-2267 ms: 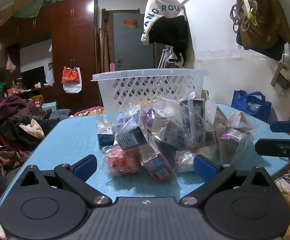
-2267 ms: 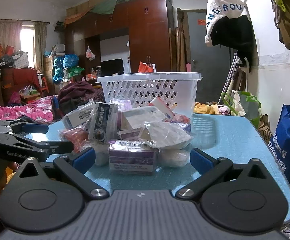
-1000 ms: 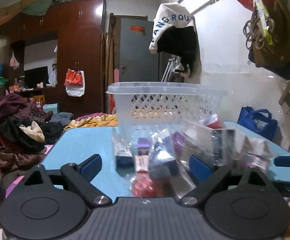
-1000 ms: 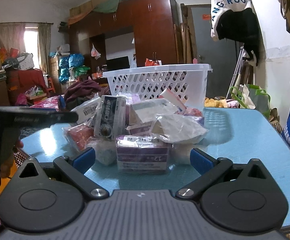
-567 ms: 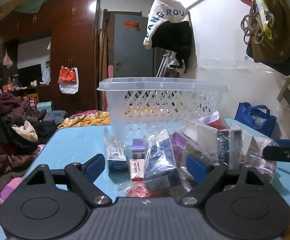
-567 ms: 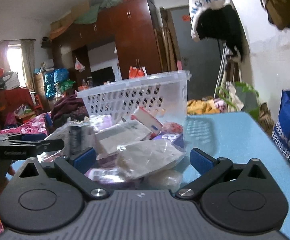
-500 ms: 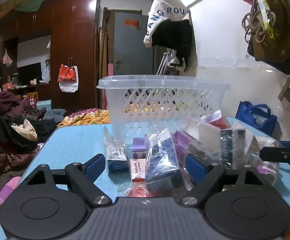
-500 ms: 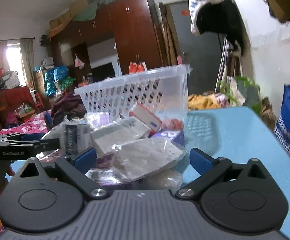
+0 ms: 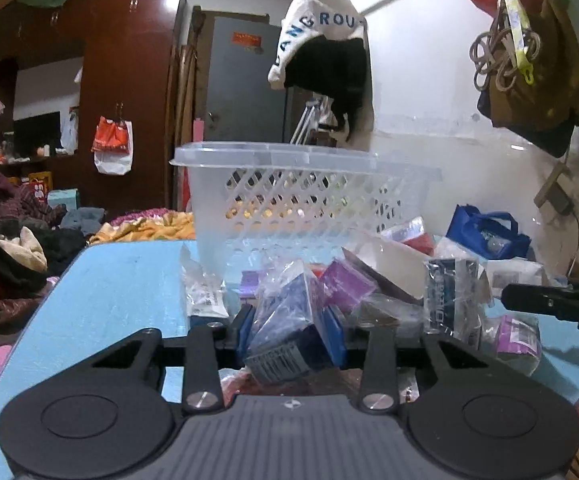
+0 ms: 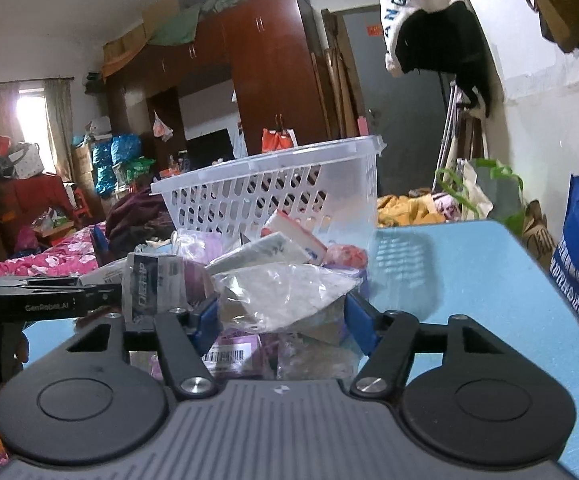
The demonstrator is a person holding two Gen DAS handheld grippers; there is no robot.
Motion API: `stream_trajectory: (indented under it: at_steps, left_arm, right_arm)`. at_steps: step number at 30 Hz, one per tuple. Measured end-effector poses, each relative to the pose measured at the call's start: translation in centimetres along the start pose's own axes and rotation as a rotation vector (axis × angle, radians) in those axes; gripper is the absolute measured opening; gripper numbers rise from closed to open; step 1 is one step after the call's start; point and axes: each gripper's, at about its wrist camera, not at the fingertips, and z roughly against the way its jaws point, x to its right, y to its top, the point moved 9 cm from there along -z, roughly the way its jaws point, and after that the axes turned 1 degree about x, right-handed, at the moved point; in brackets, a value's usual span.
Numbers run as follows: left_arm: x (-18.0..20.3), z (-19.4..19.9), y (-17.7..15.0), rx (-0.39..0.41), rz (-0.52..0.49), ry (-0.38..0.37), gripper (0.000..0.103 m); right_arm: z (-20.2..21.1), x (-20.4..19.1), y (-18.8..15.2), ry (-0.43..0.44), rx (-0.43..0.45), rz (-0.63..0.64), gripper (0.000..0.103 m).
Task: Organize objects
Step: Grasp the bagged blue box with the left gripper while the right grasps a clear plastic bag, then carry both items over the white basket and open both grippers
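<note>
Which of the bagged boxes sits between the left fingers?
The dark blue bagged box, barcode end facing the camera, is squeezed by the left gripper; the purple box lies behind, free.

Cluttered home bedroom: wardrobe (image 10: 273, 80), bedding (image 10: 45, 258).

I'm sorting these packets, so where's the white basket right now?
In both wrist views the white basket stands on the blue table, directly behind the pile of packets.
</note>
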Motion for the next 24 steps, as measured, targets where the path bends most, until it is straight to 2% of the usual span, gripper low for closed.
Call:
stream_trajectory:
  at_steps: [10, 13, 18, 21, 24]
  left_arm:
    - [-0.4, 1.4, 2.2, 0.090, 0.004, 0.002, 0.042]
    - [-0.7, 1.6, 4.4, 0.122, -0.005, 0.003, 0.042]
    - [-0.9, 0.1, 10.8, 0.173, -0.021, 0.004, 0.042]
    - [-1.1, -3.1, 14.4, 0.138, -0.003, 0.006, 0.042]
    - [-1.4, -7.1, 16.1, 0.070, 0.007, 0.032, 0.042]
  right_arm:
    - [1.0, 0.0, 1.8, -0.013, 0.059, 0.032, 0.066]
    - [0.6, -0.5, 3.4, -0.014, 0.077, 0.074, 0.065]
    - [-1.4, -1.8, 8.6, -0.025, 0.133, 0.147, 0.065]
    - [-4.8, -2.4, 12.2, -0.045, 0.161, 0.207, 0.065]
    - [-9.2, -2.0, 13.9, -0.077, 0.120, 0.228, 0.064]
